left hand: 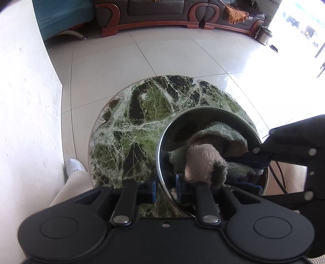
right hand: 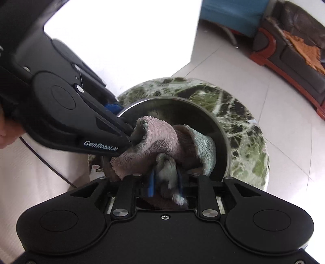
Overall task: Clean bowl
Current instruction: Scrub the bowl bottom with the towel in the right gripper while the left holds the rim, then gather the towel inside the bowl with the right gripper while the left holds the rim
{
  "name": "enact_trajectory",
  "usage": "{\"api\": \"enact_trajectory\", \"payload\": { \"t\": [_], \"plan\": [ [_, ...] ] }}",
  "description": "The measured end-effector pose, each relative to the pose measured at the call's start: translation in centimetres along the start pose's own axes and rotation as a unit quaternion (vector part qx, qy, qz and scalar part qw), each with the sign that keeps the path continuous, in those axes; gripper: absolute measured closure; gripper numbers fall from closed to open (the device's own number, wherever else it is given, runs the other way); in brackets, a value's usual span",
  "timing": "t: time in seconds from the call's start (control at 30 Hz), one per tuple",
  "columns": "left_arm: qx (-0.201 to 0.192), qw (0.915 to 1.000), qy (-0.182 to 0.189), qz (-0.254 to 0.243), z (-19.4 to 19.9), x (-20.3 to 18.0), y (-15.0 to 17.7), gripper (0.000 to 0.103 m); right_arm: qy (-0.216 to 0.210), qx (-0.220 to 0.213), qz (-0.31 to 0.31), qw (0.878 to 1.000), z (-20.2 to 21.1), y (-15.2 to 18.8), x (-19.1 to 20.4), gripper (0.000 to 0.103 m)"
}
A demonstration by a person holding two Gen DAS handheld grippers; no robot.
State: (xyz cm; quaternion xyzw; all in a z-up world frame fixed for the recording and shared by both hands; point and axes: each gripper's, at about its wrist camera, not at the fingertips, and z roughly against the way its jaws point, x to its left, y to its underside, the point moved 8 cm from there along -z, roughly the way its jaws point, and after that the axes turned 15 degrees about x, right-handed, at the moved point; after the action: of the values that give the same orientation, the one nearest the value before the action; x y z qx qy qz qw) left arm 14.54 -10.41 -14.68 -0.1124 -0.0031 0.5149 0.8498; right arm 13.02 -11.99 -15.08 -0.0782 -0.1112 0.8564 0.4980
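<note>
A shiny steel bowl stands on a round green marble table. A crumpled pink and grey-green cloth lies inside it. My left gripper is shut on the bowl's near rim, one blue pad outside and one inside. From the right, my right gripper reaches into the bowl. In the right wrist view a fold of the cloth fills the gap between the blue pads of the right gripper. There the left gripper clamps the bowl at its left rim.
The table stands on a pale tiled floor beside a white wall. A person's leg and white shoe are at its left. A dark sofa and a metal can stand far back. A black cable hangs at the right.
</note>
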Motion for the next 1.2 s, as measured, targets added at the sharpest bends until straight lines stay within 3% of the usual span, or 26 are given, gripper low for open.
{"api": "enact_trajectory", "payload": {
  "t": [0.1, 0.53, 0.77, 0.9, 0.97, 1.17, 1.2],
  "plan": [
    [-0.005, 1.0000, 0.006, 0.006, 0.5, 0.0, -0.1, 0.087, -0.021, -0.024, -0.033, 0.999, 1.5, 0.7, -1.0, 0.063],
    [0.005, 0.9998, -0.002, 0.020, 1.2, 0.3, -0.5, 0.087, -0.031, -0.079, -0.034, 0.996, 4.3, 1.2, -2.6, 0.061],
    [0.011, 0.9998, 0.004, 0.019, 1.4, 0.1, -0.8, 0.087, -0.004, -0.054, 0.011, 0.998, 2.7, -0.1, -1.6, 0.061],
    [0.012, 0.9999, 0.004, 0.010, 1.5, 0.4, -1.3, 0.087, 0.016, -0.040, 0.071, 0.997, 1.5, -1.0, -0.5, 0.051],
    [0.012, 0.9999, 0.004, 0.007, 1.6, 0.5, -1.4, 0.087, 0.034, -0.032, 0.102, 0.994, 0.6, -1.3, -0.1, 0.051],
    [0.011, 0.9998, 0.011, 0.011, 1.4, 0.8, -1.2, 0.087, 0.015, -0.026, 0.121, 0.992, -1.7, -2.4, 0.2, 0.052],
    [0.011, 0.9998, 0.011, 0.011, 1.4, 0.9, -1.2, 0.087, 0.006, -0.026, 0.115, 0.993, -1.8, -2.4, 0.1, 0.059]
  ]
}}
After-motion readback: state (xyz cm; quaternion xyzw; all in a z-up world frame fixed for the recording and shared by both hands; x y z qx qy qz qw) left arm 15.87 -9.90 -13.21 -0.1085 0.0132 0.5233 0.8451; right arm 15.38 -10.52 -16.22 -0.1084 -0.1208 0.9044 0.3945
